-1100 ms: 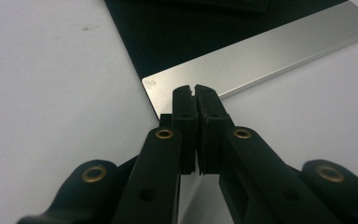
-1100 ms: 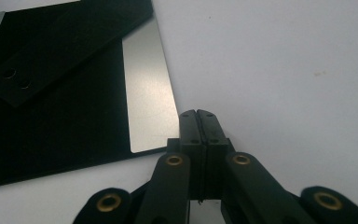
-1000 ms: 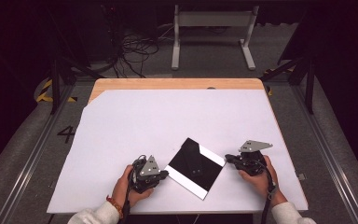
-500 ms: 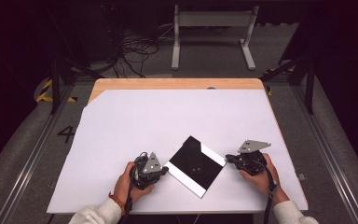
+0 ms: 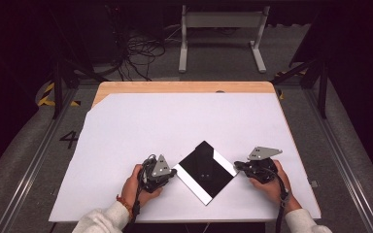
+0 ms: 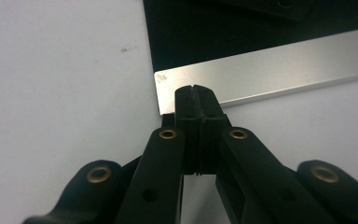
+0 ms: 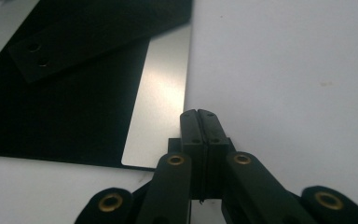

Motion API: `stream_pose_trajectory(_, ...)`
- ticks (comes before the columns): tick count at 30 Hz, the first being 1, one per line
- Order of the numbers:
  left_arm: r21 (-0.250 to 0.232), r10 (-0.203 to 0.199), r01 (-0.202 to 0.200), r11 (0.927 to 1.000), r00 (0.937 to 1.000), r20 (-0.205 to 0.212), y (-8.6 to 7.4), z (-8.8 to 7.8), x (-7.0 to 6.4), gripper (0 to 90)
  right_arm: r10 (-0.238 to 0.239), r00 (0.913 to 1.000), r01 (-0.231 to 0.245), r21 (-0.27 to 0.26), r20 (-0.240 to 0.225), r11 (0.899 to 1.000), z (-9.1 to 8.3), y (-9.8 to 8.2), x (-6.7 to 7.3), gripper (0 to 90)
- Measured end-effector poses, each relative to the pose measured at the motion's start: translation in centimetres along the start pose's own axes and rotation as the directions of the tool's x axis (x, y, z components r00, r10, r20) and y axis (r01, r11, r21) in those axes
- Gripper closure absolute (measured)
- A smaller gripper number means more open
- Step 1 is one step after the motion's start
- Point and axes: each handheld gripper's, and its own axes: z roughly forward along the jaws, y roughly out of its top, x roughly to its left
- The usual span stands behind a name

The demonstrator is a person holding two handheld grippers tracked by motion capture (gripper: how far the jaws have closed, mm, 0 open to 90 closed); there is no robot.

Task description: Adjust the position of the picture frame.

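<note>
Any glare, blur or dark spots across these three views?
High view: white table cover evenly lit, surroundings very dark, image soft. Left gripper view: silver strip reflects brightly, the black plate loses detail, left gripper jaws sharp. Right gripper view: glare patch on the other silver strip, near jaws of the right gripper slightly soft.

A white sheet [image 5: 175,131] covers the wooden worktop [image 5: 184,87]. Beyond it, tangled cables [image 5: 136,48] and a grey stand [image 5: 221,34] sit on the floor.
</note>
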Motion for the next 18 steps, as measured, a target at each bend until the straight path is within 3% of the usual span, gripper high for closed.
stream_pose_trajectory(7, -0.002, -0.012, 0.012, 0.9999, 0.9995, -0.029, 0.4, 0.5, 1.0, 88.6, 0.025, 0.9989, -0.025, -0.009, -0.041, 1.000, -0.6, -0.7, 0.8, 90.0)
stream_pose_trajectory(13, -0.007, -0.035, 0.035, 0.9994, 0.9993, 0.009, 0.6, 0.8, 2.3, 89.0, 0.005, 0.9984, -0.005, -0.006, -0.057, 1.000, -1.1, -1.1, 1.8, 90.0)
stream_pose_trajectory(18, 0.007, 0.009, -0.009, 0.9999, 0.9999, -0.007, 1.4, 1.4, 2.4, 89.5, -0.006, 0.9973, 0.006, 0.000, -0.074, 1.000, -1.7, -1.6, 2.8, 90.0)
